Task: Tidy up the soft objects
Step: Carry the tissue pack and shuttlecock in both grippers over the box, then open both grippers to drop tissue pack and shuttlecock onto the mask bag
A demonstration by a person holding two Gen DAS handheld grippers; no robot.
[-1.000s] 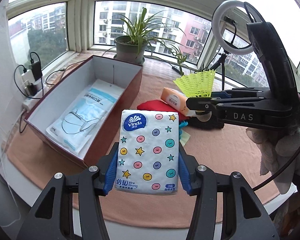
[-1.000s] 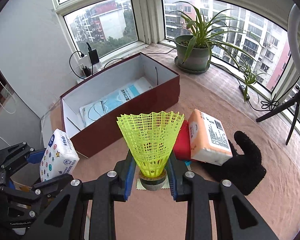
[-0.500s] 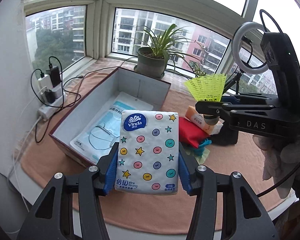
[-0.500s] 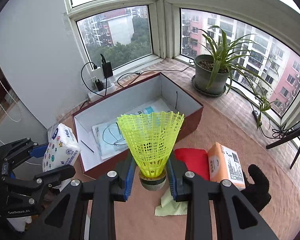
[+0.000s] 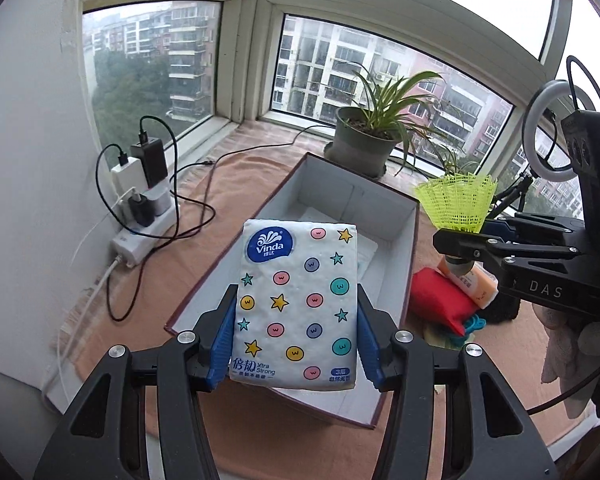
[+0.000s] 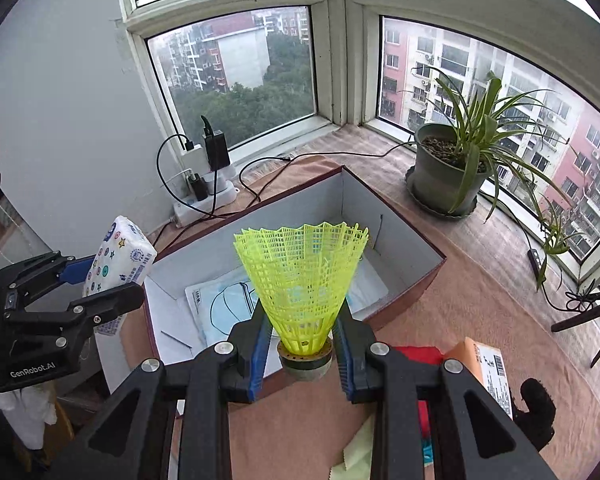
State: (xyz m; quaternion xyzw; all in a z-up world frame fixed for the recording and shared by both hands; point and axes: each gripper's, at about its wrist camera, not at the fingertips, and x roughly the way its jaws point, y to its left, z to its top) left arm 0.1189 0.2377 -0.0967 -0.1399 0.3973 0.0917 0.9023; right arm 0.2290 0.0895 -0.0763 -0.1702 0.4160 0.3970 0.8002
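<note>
My left gripper (image 5: 296, 320) is shut on a white tissue pack (image 5: 298, 300) printed with stars and dots, held above the near end of the open maroon box (image 5: 414, 248). The same pack (image 6: 118, 256) shows at the left of the right wrist view, over the box's left corner. My right gripper (image 6: 302, 336) is shut on a yellow plastic shuttlecock (image 6: 302, 276), gripped low by its base, above the box's near wall (image 6: 400, 300). A packet of face masks (image 6: 224, 308) lies flat inside the box.
On the brown mat right of the box lie a red cloth (image 5: 440, 296), an orange tissue pack (image 6: 490, 368), a black glove (image 6: 538, 408) and a pale green cloth (image 6: 358, 456). A power strip with chargers (image 5: 140, 216) sits left; a potted plant (image 5: 364, 140) stands behind.
Both grippers have carried their loads leftward, from beside the box to above it. The pile of soft items has slid toward the right edge of both views.
</note>
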